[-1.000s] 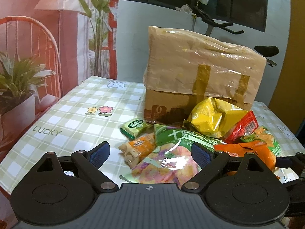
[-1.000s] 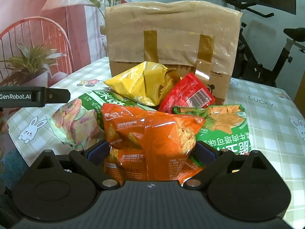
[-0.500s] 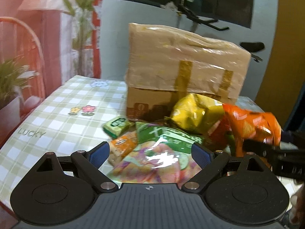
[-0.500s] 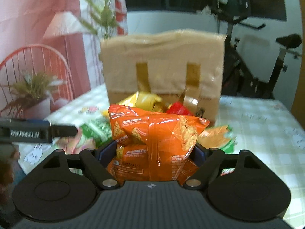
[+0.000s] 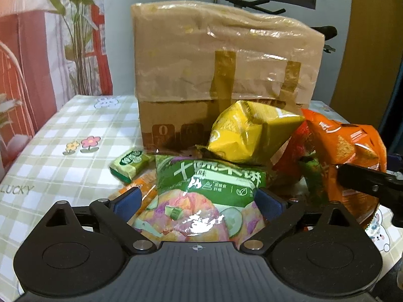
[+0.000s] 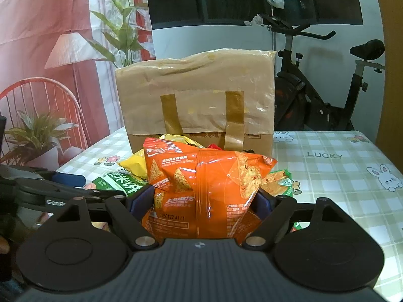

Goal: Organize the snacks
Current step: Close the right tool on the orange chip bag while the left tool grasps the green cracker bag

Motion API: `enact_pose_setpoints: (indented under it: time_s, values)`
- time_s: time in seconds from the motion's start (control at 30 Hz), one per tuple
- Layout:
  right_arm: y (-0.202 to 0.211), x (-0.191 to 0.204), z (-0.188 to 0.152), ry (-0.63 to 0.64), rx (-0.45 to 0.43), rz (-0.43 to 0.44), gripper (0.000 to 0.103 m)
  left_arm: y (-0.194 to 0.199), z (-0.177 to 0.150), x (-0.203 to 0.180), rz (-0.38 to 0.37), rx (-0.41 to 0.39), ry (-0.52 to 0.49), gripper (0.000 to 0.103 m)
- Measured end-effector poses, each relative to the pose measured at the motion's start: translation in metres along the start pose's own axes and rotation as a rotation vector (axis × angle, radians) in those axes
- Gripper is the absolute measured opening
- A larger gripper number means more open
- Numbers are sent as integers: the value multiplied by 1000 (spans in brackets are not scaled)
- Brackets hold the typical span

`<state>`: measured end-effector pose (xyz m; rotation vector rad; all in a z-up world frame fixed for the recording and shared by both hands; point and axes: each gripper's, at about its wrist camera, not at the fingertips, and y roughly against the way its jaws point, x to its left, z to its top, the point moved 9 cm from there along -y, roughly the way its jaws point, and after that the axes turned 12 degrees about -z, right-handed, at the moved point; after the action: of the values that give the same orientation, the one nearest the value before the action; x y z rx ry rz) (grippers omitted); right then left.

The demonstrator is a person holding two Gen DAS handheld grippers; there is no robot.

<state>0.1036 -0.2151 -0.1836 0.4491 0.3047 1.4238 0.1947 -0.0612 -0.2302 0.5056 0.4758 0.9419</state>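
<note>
Checked green-white tablecloth (image 6: 327,176), taped cardboard box (image 6: 196,95), exercise bike (image 6: 314,95) behind

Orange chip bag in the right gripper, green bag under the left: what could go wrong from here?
1. The orange chip bag is puffy and pinched at its lower half by the right gripper; it may slip or burst.
2. The left gripper straddles the green bag, which the yellow bag overlaps; lifting could topple it.

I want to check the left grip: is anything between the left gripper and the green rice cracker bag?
Nothing visible. The green rice cracker bag already lies between the open fingers of the left gripper.
</note>
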Motion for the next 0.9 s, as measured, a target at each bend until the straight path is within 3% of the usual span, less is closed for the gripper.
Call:
enact_pose_setpoints:
  time_s: [0.27,0.37,0.47,0.7,0.9]
  values:
    - [-1,3,-2,0,2,7,82,-7,-10,-3,20,6,-32,102]
    - [-1,2,-1,0,1,7,82,-3,-11,-4,31,-11,-44,95]
    - [0,1,-1,2,-3,5,82,6,-11,-6,21,-23,-47,83]
    - [3,-2,6,-9,-36,-17,82,31,-9,-7,22,-70,-19,80]
    - [8,-3,9,-7,-55,-28,82,52,3,6,107,-146,40,80]
